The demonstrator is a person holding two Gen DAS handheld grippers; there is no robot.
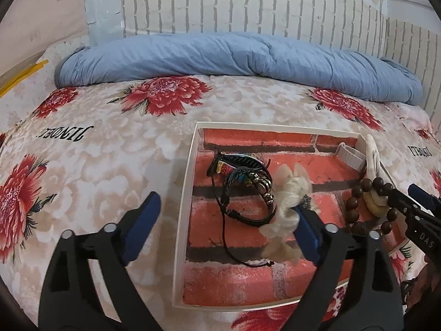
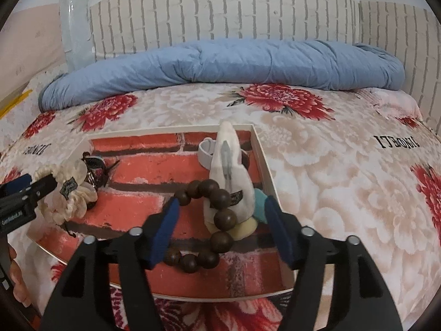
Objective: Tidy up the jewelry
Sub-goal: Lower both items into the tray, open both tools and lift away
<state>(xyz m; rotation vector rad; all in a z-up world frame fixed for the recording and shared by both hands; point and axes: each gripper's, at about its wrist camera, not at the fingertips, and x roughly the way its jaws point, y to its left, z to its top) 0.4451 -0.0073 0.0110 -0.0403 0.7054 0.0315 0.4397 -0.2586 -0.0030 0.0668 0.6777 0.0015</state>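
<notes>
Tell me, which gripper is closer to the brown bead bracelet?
Right. The right gripper is open with the brown bead bracelet between its fingers. The left gripper is off to the side, by the cream scrunchie.

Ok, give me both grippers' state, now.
Left gripper: open, holding nothing, one of its fingers by the cream scrunchie.
Right gripper: open around the wooden bead bracelet.

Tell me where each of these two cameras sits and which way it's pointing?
Left wrist: rides the left gripper, looking forward across the tray's left edge at black bracelets; its fingers frame the view.
Right wrist: rides the right gripper, looking at the wooden bead bracelet.
Shared: tray, cream scrunchie, blue quilt, each other's gripper.
</notes>
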